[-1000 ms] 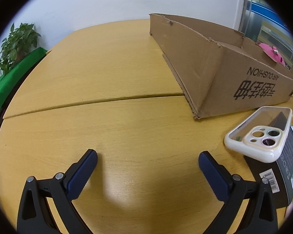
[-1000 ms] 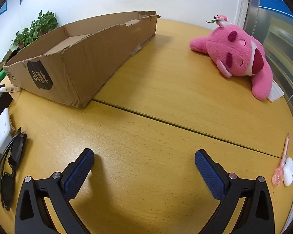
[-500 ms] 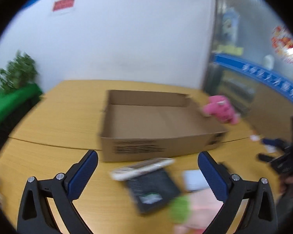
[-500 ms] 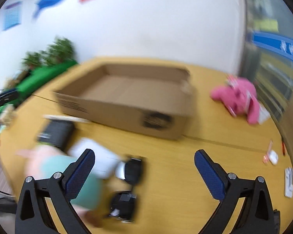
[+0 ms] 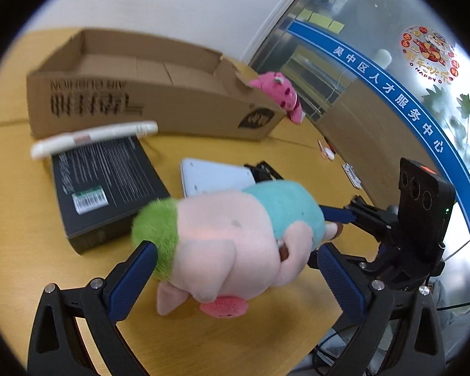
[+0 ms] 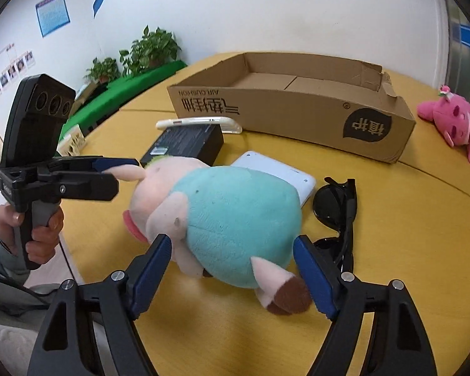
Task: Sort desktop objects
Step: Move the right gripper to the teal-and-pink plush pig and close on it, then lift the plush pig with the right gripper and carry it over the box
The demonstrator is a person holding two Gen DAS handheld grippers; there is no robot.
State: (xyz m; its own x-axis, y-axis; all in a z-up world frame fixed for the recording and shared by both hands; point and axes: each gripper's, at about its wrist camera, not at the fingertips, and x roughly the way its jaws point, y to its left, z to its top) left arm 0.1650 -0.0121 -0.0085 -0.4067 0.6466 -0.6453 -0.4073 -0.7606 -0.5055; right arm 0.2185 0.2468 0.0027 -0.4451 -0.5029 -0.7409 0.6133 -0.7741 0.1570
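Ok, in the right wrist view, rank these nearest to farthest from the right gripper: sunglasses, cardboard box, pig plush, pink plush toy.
From the right gripper, whose jaws are closing:
1. Pig plush, between the jaws.
2. Sunglasses, just right of the pig.
3. Cardboard box, behind, mid-table.
4. Pink plush toy, far right, beyond the box's corner.

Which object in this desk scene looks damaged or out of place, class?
The cardboard box looks damaged: its corner nearest the pink plush toy is torn and ragged. The phone case also sits askew, propped on edge between the box and the black carton.
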